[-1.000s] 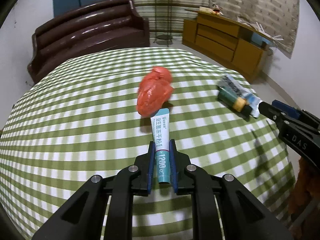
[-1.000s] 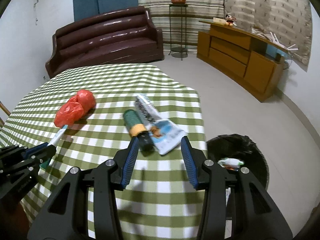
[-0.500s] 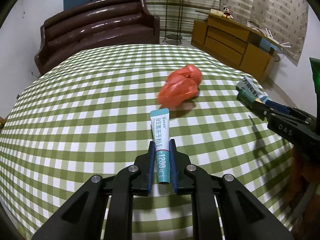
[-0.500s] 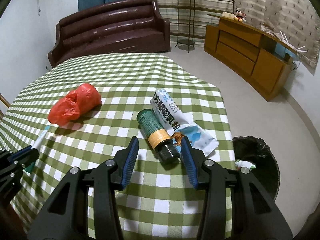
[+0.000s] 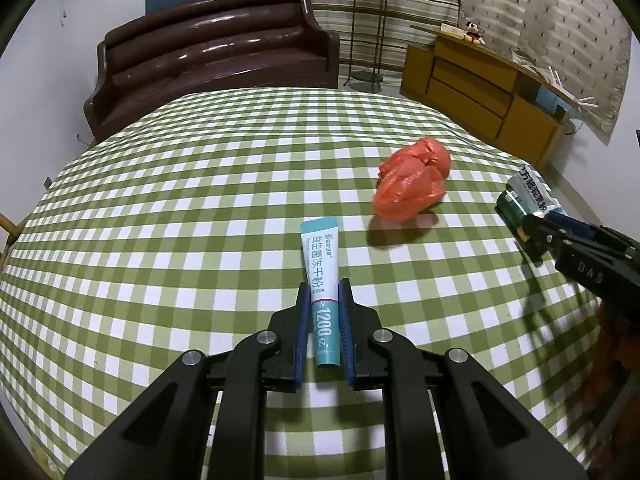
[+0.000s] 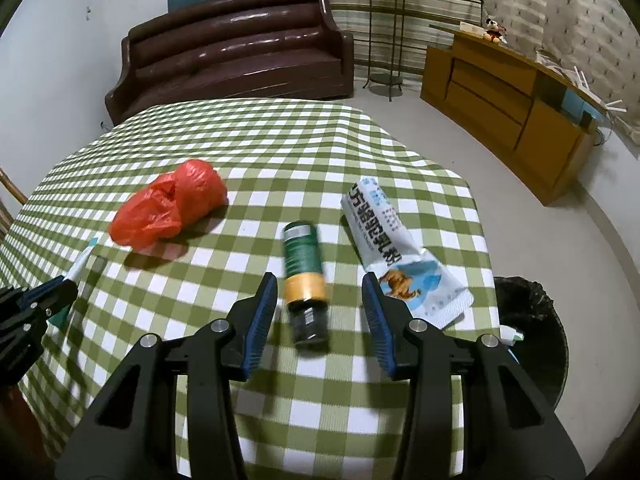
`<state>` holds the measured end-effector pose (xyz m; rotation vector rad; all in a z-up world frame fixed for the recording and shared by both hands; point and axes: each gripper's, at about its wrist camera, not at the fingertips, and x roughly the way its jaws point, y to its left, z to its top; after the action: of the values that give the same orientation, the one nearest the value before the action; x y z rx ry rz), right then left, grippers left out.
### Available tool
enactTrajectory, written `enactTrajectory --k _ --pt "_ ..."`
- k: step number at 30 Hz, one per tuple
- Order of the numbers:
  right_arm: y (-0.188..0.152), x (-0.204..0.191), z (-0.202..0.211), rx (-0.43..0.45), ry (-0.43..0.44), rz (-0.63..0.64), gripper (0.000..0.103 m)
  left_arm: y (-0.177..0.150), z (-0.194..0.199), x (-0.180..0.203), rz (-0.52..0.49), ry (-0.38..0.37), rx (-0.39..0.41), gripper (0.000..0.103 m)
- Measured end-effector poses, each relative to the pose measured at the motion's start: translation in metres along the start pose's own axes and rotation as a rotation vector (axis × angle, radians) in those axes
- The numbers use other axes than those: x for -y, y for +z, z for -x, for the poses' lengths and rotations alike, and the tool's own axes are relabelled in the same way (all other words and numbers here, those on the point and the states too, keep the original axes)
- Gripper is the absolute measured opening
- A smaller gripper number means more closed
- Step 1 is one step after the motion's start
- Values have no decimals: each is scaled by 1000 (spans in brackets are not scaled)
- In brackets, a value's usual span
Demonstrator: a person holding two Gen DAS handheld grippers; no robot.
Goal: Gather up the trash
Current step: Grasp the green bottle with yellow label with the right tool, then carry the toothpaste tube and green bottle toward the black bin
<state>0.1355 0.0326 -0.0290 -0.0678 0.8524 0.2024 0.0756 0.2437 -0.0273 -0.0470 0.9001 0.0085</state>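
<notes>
My left gripper [image 5: 324, 300] is shut on a teal and white tube [image 5: 322, 268] and holds it over the green checked table [image 5: 180, 220]. A crumpled red plastic bag [image 5: 412, 180] lies ahead to its right. My right gripper [image 6: 320, 292] is open, its jaws on either side of a green bottle [image 6: 303, 264] with a yellow band that lies on the table. A white and blue packet [image 6: 392, 248] lies right of the bottle. The red bag also shows in the right wrist view [image 6: 170, 204]. The right gripper shows at the right edge of the left wrist view [image 5: 532, 228].
A black bin [image 6: 532, 332] with some trash in it stands on the floor past the table's right edge. A brown sofa [image 5: 212, 64] stands behind the table and a wooden cabinet [image 5: 480, 92] at the back right.
My right gripper has moved forward over the table, so the green bottle now lies between its open jaws. My left gripper with the tube has swung left; the red bag now sits to its right.
</notes>
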Motion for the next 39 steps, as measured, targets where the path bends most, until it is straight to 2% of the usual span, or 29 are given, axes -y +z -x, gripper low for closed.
enactTrajectory --k 8,14,17,39 --pt "8 -15 -13 -27 2 22 42 5 -6 -7 16 9 -1 15" --pt "8 -22 -20 -36 -3 28 33 6 -8 -13 26 12 -2 15" --pt "6 -27 -21 -39 -8 31 23 7 -9 -13 26 17 1 15" --pt "-14 -34 0 -21 13 33 23 3 -8 -10 27 31 17 15"
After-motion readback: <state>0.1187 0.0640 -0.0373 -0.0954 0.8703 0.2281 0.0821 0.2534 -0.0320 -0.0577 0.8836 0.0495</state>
